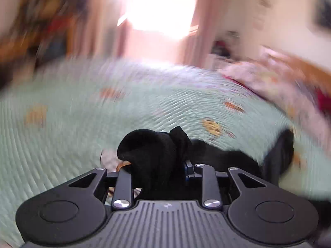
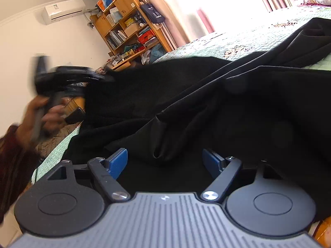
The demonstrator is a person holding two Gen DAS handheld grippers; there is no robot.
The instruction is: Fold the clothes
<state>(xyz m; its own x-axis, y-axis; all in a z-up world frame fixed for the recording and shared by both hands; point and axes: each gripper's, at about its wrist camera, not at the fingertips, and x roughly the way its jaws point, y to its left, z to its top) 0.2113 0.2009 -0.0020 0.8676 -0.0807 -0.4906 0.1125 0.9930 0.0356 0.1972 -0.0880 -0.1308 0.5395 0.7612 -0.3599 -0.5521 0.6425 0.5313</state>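
Note:
A black garment (image 2: 227,103) lies spread and rumpled over a pale green quilted bedspread (image 2: 238,39). In the left wrist view, which is smeared by motion, a bunched fold of the black garment (image 1: 144,144) sits pinched between the narrow jaws of my left gripper (image 1: 156,163), above the bedspread (image 1: 82,113). The right wrist view shows that left gripper (image 2: 97,76) blurred at the garment's far left edge, held by a hand (image 2: 41,111). My right gripper (image 2: 165,161) is open, its blue pads (image 2: 118,159) wide apart over the cloth and not pressing on it.
A wooden bookshelf (image 2: 128,24) full of boxes and books stands by the wall under an air conditioner (image 2: 64,10). Pink bedding (image 1: 269,76) is heaped at the far right of the bed. A bright curtained window (image 1: 157,10) lies beyond the bed.

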